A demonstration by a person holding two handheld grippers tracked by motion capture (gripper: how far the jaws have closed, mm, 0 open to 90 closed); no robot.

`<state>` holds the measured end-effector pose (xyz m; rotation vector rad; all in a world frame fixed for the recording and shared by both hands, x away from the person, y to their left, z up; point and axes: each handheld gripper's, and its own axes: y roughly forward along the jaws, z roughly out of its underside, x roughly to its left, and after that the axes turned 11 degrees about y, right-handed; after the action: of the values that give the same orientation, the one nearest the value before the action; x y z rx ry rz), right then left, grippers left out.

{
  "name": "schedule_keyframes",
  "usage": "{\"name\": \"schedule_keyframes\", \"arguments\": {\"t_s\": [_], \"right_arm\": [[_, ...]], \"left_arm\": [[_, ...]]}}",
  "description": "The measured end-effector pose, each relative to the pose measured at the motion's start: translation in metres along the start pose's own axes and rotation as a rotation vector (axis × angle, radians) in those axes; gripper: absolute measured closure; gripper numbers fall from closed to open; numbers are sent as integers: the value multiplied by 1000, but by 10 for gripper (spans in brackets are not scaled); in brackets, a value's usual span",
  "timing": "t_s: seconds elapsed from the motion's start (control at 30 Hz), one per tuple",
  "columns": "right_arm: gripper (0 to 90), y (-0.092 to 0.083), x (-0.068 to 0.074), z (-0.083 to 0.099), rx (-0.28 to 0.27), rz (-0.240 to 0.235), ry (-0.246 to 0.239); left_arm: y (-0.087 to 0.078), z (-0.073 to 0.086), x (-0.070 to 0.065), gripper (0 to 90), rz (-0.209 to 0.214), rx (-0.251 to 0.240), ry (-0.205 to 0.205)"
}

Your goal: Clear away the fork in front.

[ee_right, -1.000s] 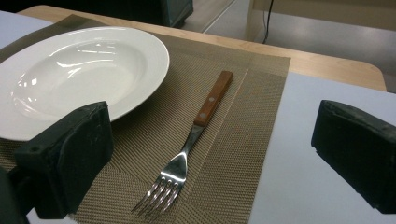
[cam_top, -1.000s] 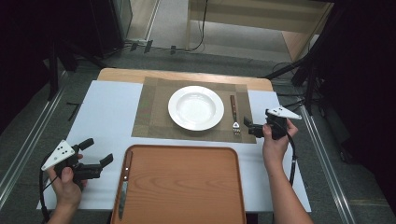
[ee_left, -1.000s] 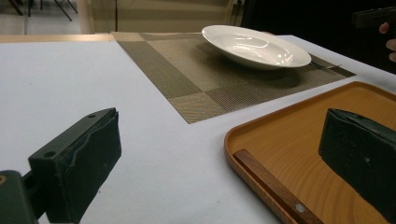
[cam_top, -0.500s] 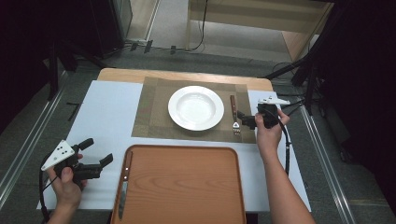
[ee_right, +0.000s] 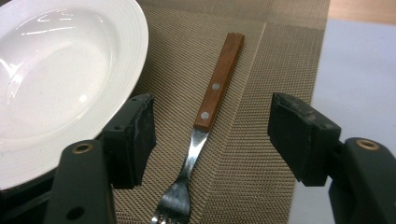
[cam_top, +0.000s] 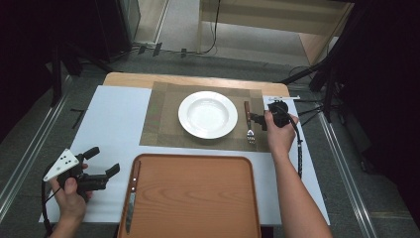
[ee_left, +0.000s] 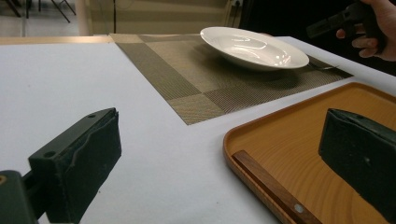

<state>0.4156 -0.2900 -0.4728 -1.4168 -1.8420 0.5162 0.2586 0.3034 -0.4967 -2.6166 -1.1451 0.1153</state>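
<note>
High view: the right gripper, at right of centre, has moved from beside the mat inward until its tips hang over the fork, which lies on the mat just right of the plate, handle toward the top of the frame and tines toward the bottom. Its jaws have just been closing from their widest, and here it cannot be told whether they touch the fork. The left gripper sits at lower left on the white sheet, in the same place as a second ago, beside the tray, in which a knife lies along the left rim. Left gripper view: both jaws stand wide apart with nothing between them; the tray rim and knife handle fill the lower right, the plate the upper centre. Right gripper view: the fork runs up the middle of the frame between the two pads, both clear of it, so the tool is not yet gripping. The approach appears finished; the jaws likely need to lower and close on the neck before a lift.
</note>
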Motion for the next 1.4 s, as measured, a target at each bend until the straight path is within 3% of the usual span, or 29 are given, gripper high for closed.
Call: {"name": "schedule_keyframes", "arguments": {"t_s": [0.17, 0.23, 0.27, 0.43, 0.53, 0.63, 0.7, 0.93, 1.0, 1.13, 1.33, 1.4], "right_arm": [[379, 9, -1, -4, 58, -3, 38], [471, 11, -2, -5, 59, -25, 49], [499, 12, -1, -6, 63, -14, 50], [601, 26, 4, -8, 151, 41, -2], [650, 29, 5, -8, 147, 48, 32], [685, 33, 9, -9, 161, 74, 7], [701, 36, 10, -8, 172, 68, 15], [660, 45, 15, -5, 167, 134, -9], [661, 47, 16, -5, 165, 123, -6], [690, 53, 25, -1, 156, 200, -33], [765, 51, 23, -1, 155, 203, -28], [769, 52, 24, -1, 155, 209, -49]], "left_arm": [[0, 0, 0, 0, 1, 0, 0], [0, 0, 0, 0, 0, 0, -1], [0, 0, 0, 0, 0, 1, -1], [0, 0, 1, 0, 0, 0, -2], [0, 0, 1, 0, 1, 0, -2], [0, 0, 0, 0, 2, -1, -2], [0, 0, 1, 0, 2, -1, -2], [0, 0, 0, 0, 3, 0, -1], [0, 0, 0, 0, 3, 2, 2], [0, 0, 0, 0, 3, 4, 3], [1, 0, -1, 0, 0, 9, 5], [1, -1, -1, 0, 1, 6, 9]]}}
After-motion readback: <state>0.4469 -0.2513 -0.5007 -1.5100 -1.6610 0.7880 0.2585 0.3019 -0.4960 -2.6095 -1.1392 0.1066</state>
